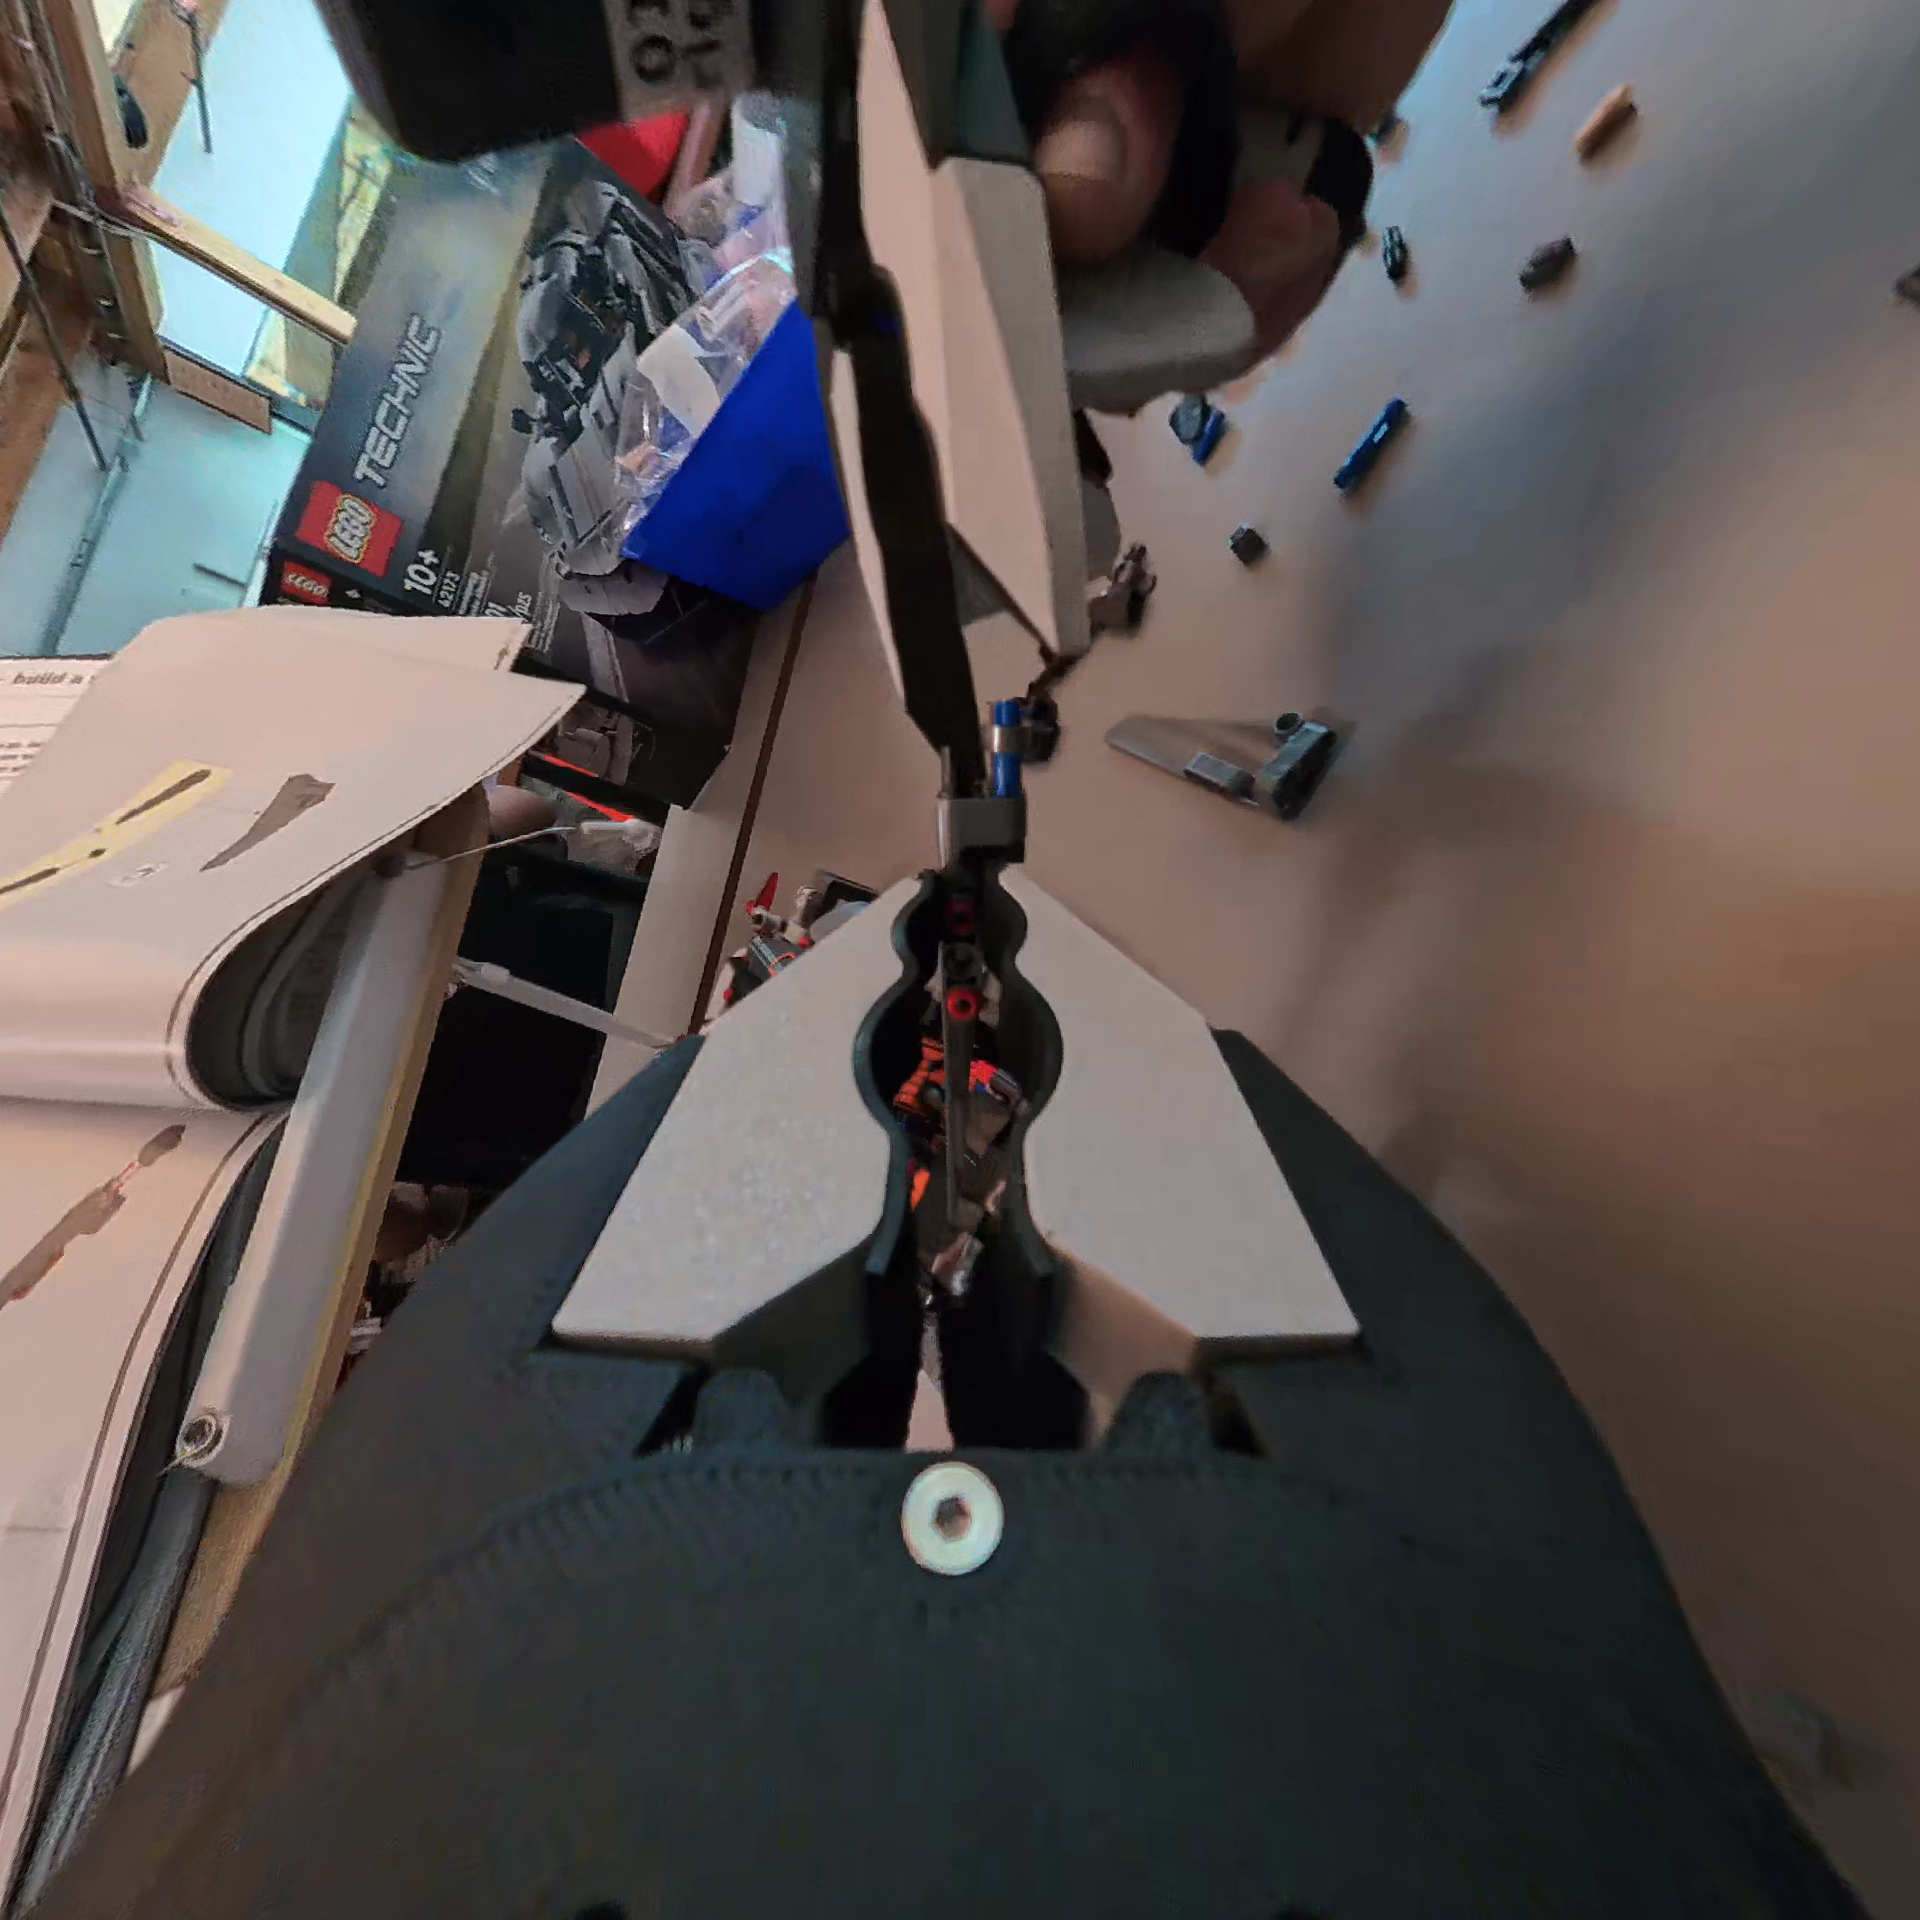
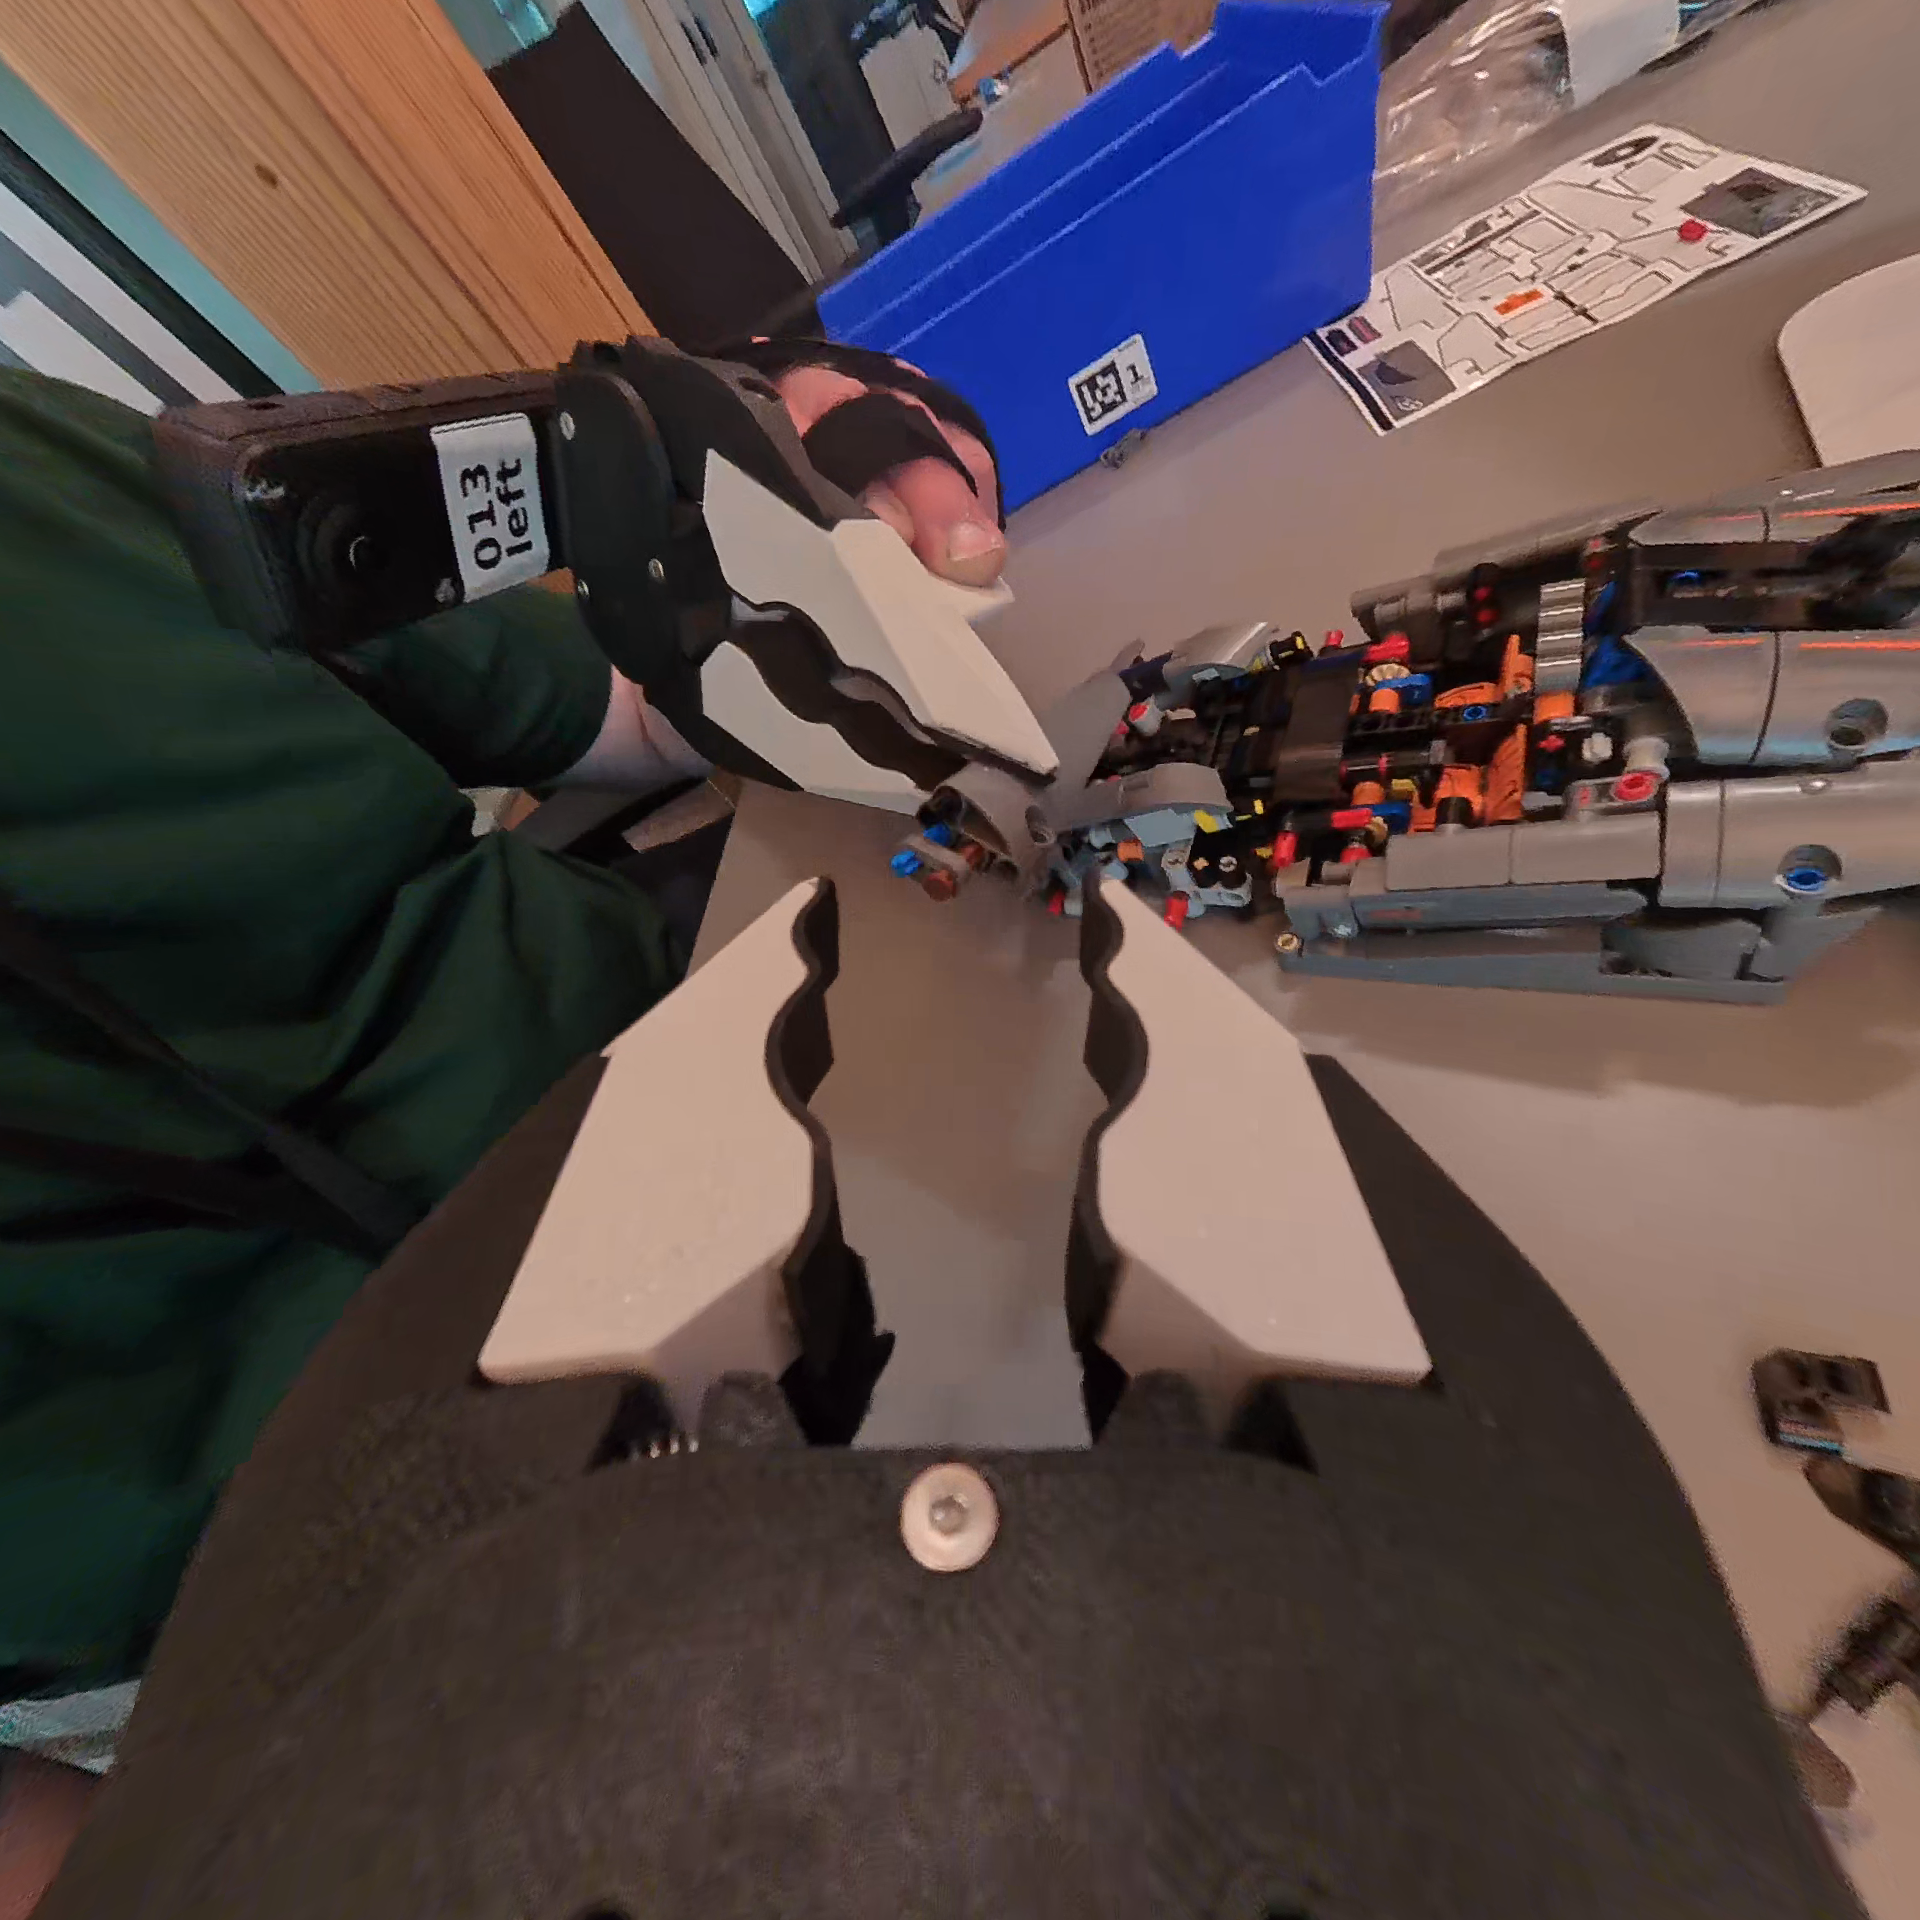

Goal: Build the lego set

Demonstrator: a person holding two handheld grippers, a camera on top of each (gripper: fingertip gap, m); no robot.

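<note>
**Pinching a small sub-assembly beside the model**

Gripping from the side, the left gripper [image 2: 1023, 774] has its jaws pressed on a small grey sub-assembly [image 2: 997, 821], a thumb [image 2: 951, 520] resting on its upper finger. The right gripper [image 2: 951, 904] hovers just short of it, jaws spread and empty. Only the right wrist view shows the half-built lego model [image 2: 1558, 748] on the grey table [image 2: 1455, 1143], near a blue bin [image 2: 1122, 260]. The left wrist view adds the set's box [image 1: 499, 499] and an open instruction booklet [image 1: 239, 831]; there the held piece is edge-on and hard to read.
</note>
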